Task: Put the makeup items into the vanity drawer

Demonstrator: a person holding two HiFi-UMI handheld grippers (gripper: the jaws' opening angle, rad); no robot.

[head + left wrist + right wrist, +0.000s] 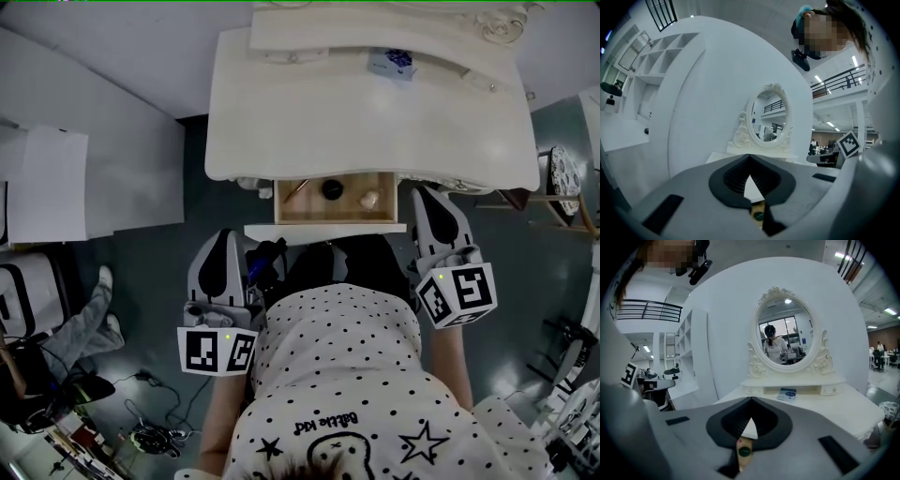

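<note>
The vanity drawer [323, 228] stands pulled out under the white tabletop [281, 112]. Three makeup items lie on its wooden floor: a slim stick [295, 190] at the left, a dark round pot [332, 189] in the middle and a pale lump [371, 198] at the right. Each is too small to name more closely. The drawer's back part is hidden under the tabletop's edge. The left gripper [223, 239] and the right gripper [429, 202] are held in front of the vanity, one to each side of the drawer. Both have their fingers pressed together with nothing pinched. In each gripper view the fingers cover nearly all of the drawer, and only a sliver of wood and the dark pot show through the slot below the pads. A small blue-and-white box [788, 393] sits on the tabletop at the foot of the oval mirror [786, 336], its print unreadable. The person's spotted shirt [347, 375] hides the floor in front of the drawer.
</note>
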